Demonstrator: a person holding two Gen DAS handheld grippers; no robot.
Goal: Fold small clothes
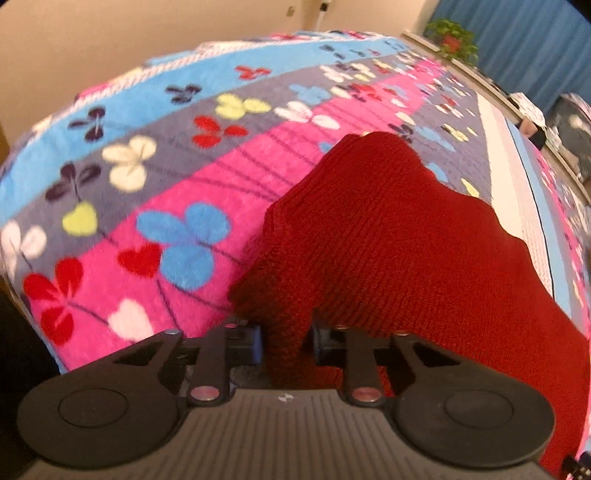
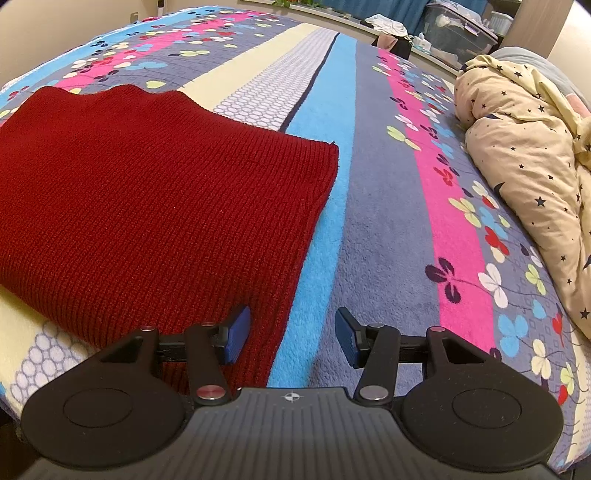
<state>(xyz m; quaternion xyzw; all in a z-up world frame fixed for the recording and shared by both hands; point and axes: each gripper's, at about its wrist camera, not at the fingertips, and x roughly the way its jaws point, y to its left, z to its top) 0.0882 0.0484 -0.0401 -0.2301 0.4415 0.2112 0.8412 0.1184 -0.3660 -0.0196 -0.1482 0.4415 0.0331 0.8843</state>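
Observation:
A dark red knitted garment point(image 2: 147, 192) lies on a flower-patterned blanket point(image 2: 388, 221) on a bed. In the left wrist view my left gripper point(image 1: 287, 339) is shut on a bunched edge of the red garment point(image 1: 388, 240), which rises in a lifted fold in front of it. In the right wrist view my right gripper point(image 2: 291, 332) is open. Its left finger point(image 2: 236, 334) rests over the garment's near right edge, its right finger point(image 2: 347, 338) over the bare blanket.
A cream star-print duvet point(image 2: 524, 158) is bunched at the right of the bed. Beyond the far bed edge stand a potted plant point(image 1: 452, 37), blue curtains point(image 1: 524, 40) and storage boxes point(image 2: 458, 33). A beige wall point(image 1: 110, 44) is at the left.

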